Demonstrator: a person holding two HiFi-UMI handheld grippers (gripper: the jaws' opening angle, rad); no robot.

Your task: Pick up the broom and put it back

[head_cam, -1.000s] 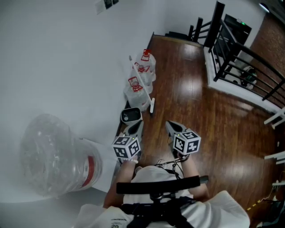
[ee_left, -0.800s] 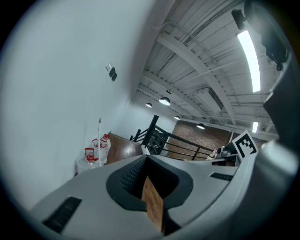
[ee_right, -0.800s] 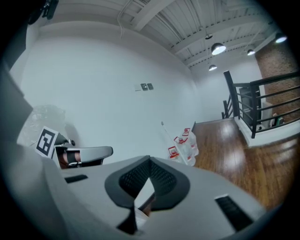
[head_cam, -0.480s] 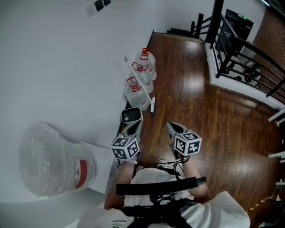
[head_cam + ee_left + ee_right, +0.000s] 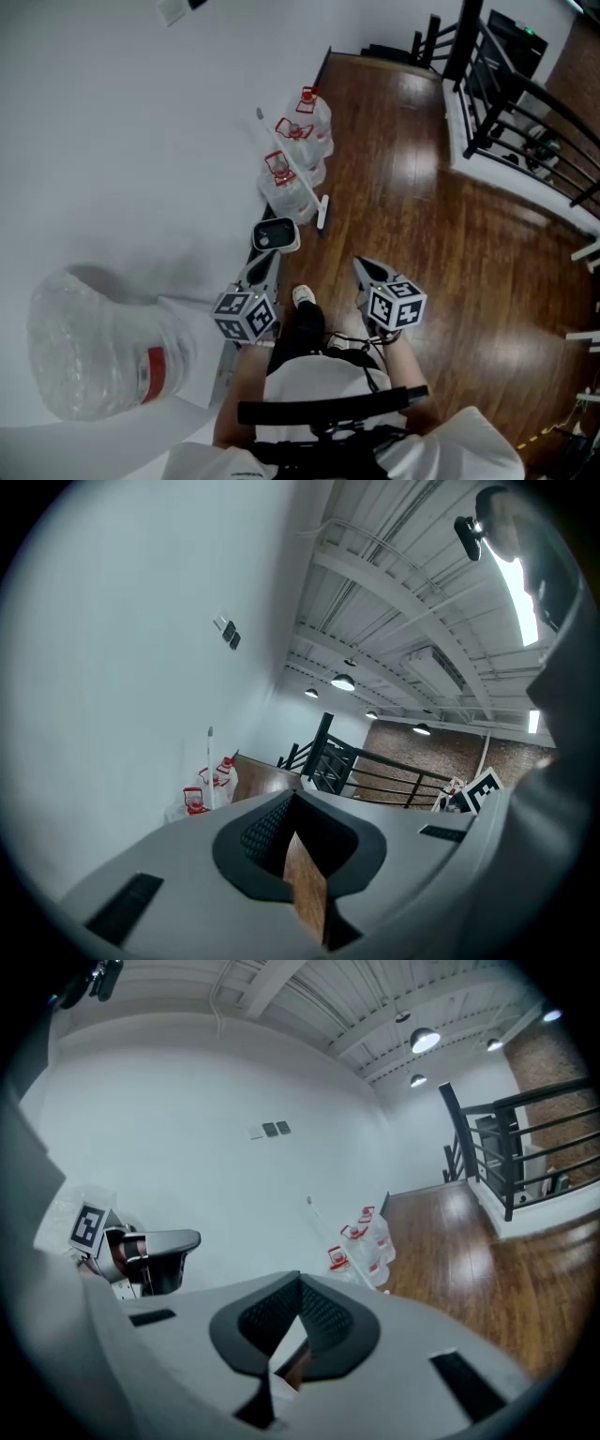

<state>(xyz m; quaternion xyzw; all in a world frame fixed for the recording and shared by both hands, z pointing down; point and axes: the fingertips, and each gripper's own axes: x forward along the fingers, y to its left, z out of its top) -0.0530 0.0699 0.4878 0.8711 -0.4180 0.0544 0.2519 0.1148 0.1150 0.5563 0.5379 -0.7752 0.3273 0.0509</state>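
Note:
The broom [image 5: 292, 169] leans against the white wall beside the water jugs, its white handle slanting up left and its head [image 5: 322, 214] on the wooden floor. Far ahead, its thin handle also shows in the left gripper view [image 5: 210, 761] and the right gripper view [image 5: 319, 1218]. My left gripper [image 5: 265, 267] and right gripper [image 5: 368, 272] are held side by side well short of the broom, both pointing toward it. In each gripper view the jaws meet with nothing between them: left gripper [image 5: 295, 832], right gripper [image 5: 298, 1302].
Three clear water jugs [image 5: 300, 155] with red caps stand by the wall behind the broom. A small white-and-black bin [image 5: 275, 237] sits on the floor ahead of my left gripper. A big clear bottle [image 5: 94, 347] is at left. A black railing [image 5: 506, 103] borders the floor at right.
The view has moved forward toward the broom. My left gripper has shifted left and lower in the picture, and a leg with a white shoe has stepped in between the grippers.

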